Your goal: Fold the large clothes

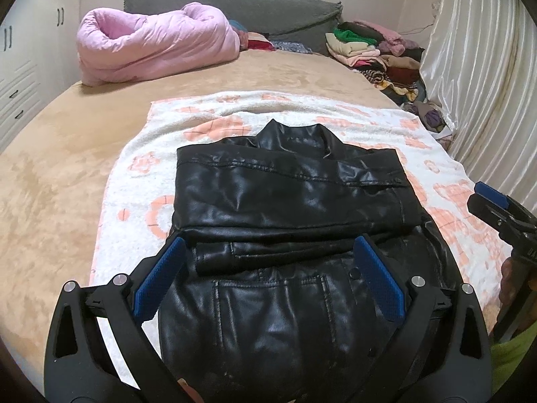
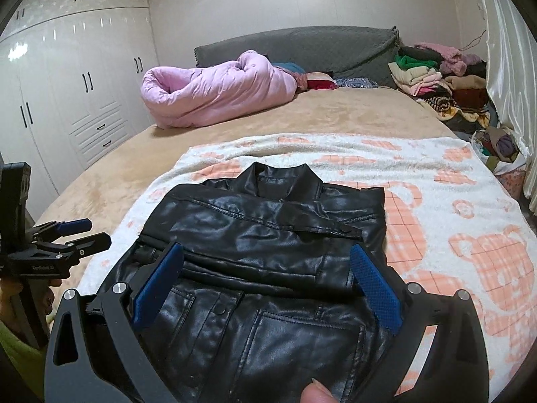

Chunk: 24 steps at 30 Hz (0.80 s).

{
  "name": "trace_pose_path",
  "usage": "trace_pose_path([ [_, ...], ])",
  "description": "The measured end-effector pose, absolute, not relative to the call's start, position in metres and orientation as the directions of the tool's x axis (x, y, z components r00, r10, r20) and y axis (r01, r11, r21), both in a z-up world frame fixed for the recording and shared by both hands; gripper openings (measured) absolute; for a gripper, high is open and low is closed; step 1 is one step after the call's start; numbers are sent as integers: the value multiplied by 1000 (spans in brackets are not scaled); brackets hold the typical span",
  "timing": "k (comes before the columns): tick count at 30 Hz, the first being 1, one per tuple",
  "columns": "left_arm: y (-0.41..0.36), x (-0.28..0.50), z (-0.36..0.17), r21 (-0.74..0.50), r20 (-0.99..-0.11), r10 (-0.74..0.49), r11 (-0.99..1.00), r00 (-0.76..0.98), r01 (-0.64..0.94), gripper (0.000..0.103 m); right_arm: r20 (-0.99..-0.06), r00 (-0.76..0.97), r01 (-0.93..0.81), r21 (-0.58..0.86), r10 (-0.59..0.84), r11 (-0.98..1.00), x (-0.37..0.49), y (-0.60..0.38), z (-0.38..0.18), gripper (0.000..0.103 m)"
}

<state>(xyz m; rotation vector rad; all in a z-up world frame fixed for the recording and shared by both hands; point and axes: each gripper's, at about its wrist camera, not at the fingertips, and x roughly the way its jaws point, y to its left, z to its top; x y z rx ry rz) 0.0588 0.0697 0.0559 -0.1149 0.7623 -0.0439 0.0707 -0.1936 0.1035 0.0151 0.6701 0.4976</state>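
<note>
Jacket sits mid-frame on the patterned towel, sleeves already folded across, probably so the hem flips up next. Left claw and right claw both hover spread apart, gripping nothing.

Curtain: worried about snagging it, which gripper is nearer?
Right. The right gripper hovers over the jacket on the curtain side; the left gripper over its other side.
</note>
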Motion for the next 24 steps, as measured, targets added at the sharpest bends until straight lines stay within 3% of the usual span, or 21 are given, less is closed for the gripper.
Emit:
trace_pose_path([
  [24, 85, 15, 25, -89, -735, -33, 995, 677, -48, 94, -686, 583, -417, 209, 436, 885, 27, -235, 65, 99],
])
